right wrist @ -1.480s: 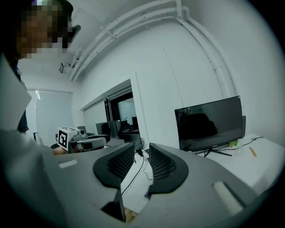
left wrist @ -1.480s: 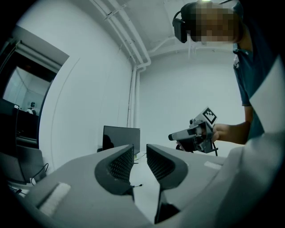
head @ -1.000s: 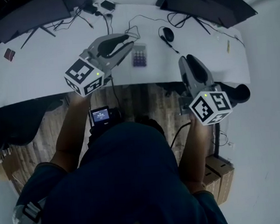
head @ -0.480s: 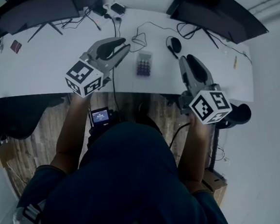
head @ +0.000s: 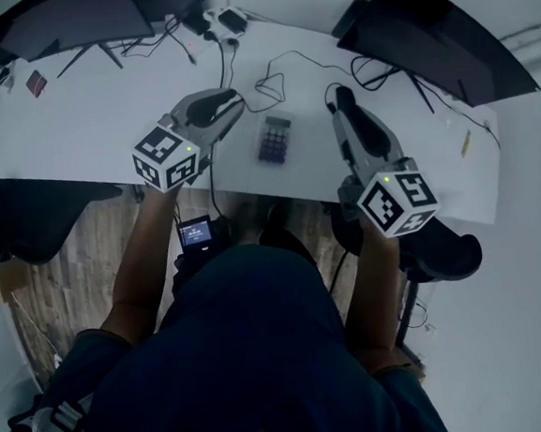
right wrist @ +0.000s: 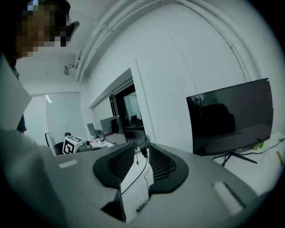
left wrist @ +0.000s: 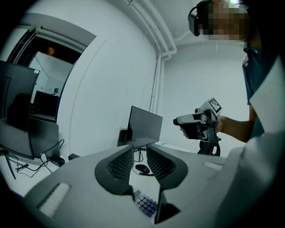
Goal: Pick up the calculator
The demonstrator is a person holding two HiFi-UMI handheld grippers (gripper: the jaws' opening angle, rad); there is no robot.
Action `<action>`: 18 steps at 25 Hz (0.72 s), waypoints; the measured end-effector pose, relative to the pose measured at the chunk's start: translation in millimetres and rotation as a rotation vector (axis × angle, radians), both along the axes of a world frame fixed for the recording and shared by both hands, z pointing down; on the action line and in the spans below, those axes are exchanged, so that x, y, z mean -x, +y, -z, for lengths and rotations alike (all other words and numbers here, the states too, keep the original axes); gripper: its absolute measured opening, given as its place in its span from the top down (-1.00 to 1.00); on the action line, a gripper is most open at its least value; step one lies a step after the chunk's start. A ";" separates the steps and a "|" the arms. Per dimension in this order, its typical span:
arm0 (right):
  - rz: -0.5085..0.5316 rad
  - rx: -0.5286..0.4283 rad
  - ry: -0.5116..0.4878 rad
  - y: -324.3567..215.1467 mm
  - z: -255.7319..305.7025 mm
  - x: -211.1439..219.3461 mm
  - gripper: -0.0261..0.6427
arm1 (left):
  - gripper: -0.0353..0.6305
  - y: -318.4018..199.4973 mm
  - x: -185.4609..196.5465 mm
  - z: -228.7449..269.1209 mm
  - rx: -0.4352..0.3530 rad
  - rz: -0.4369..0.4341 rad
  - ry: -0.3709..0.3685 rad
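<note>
**One calculator, two empty grippers**

A single calculator (head: 274,138) lies flat on the white worktop (head: 84,123), near its front edge. It sits between the two grippers, and neither touches it.

The left gripper (head: 233,102) hovers just to the calculator's left. Its two ribbed fingers (left wrist: 119,164) are released, with a narrow gap between them and nothing in it. In the left gripper view the calculator shows below that gap, and one mouse (left wrist: 142,168) lies farther back.

The right gripper (head: 340,97) is held to the calculator's right. Its fingers (right wrist: 165,165) are also released and hold nothing.

Two dark monitors (head: 56,27) (head: 443,35) stand at the back corners of the worktop, with loose cables (head: 281,68) between them.
</note>
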State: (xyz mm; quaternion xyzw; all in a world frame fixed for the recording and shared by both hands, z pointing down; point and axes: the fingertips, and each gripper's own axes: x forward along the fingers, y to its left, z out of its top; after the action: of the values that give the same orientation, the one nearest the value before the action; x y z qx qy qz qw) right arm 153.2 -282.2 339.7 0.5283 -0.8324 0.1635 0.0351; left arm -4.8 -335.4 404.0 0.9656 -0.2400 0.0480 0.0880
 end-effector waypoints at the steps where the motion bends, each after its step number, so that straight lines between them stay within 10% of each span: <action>1: 0.005 0.008 -0.002 -3.0 -4.0 -2.5 0.62 | 0.63 -3.8 -3.2 -8.9 0.017 0.005 -0.007; 18: 0.050 0.128 -0.048 -24.8 -56.8 -26.1 0.62 | 0.62 -48.7 -51.8 -173.8 0.334 0.026 -0.157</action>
State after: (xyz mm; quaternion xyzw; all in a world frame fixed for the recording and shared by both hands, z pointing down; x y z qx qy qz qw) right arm 179.4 -307.0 396.6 0.4997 -0.8339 0.2283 0.0528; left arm 46.9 -384.1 577.9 0.9276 -0.2474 0.1611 0.2288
